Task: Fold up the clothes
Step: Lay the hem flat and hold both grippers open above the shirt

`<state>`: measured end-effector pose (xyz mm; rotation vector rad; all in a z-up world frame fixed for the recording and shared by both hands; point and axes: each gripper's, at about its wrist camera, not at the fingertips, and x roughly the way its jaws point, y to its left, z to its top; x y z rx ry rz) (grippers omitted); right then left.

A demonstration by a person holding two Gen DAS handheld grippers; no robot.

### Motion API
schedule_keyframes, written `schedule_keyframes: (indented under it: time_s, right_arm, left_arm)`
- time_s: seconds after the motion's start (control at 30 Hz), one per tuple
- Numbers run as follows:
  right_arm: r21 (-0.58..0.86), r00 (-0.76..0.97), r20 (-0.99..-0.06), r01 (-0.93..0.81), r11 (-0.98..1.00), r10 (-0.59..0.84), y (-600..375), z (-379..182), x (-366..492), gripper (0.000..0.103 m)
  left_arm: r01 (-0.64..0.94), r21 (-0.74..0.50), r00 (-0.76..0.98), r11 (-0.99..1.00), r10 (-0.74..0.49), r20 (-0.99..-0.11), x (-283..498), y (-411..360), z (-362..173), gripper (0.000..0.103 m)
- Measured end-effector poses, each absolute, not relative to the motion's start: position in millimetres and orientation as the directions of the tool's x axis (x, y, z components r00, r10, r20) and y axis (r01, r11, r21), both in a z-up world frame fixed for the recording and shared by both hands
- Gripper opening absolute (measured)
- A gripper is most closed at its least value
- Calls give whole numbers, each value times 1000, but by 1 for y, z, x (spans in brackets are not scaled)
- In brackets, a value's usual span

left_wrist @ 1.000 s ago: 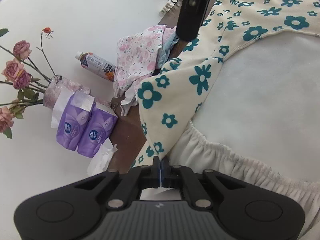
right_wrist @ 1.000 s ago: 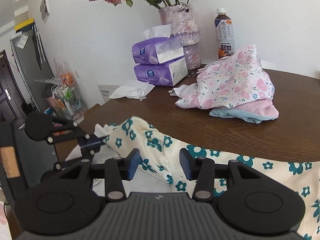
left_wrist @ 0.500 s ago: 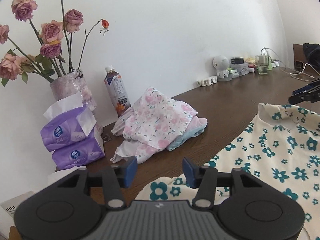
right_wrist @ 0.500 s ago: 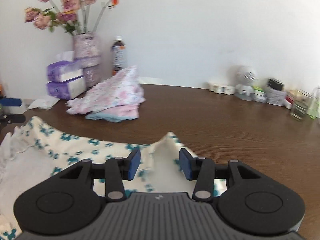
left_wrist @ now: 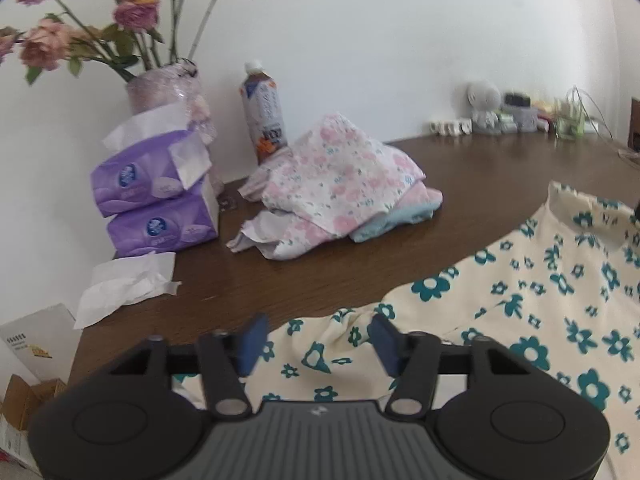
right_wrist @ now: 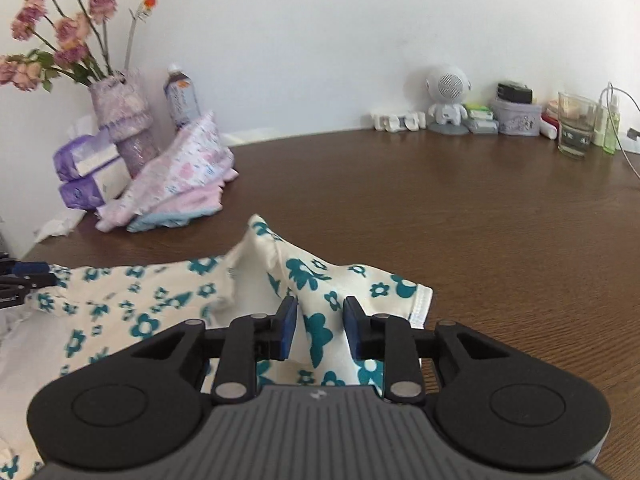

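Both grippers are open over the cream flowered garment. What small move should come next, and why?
Probably close the right gripper on the raised fold of the cream garment with teal flowers: its jaws stand open around that ridge, while the left gripper is open above flatter cloth.

The cream garment with teal flowers (left_wrist: pixel 540 292) ran off the right and bottom edges of the left wrist view, its near part hidden under the black gripper body. The dried pink roses (left_wrist: pixel 44 46) were blurred and cut off at the left edge. The small clutter by the wall (left_wrist: pixel 516 116) was too blurred to identify.
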<state>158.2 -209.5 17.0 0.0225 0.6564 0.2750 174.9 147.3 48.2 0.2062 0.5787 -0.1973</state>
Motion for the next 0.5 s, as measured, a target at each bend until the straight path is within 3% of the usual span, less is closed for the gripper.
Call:
schedule_keyframes:
  time_s: [0.23,0.37,0.5]
  right_arm:
    - [124,751,-533,-386,914,389,-190,31,99,63]
    - [112,747,-537,-397,911,392,-187,25,84,72]
    - [96,744,-548,-397,913,381,-185,17,72,78]
  left_arm:
    - [282,-55,805,958,-267,-529,88,128,66,84]
    - [337,-136,764,932,-355,-539,48,105,59,89]
    - [344,-152,731,927,-365,-577,28,83,39,89]
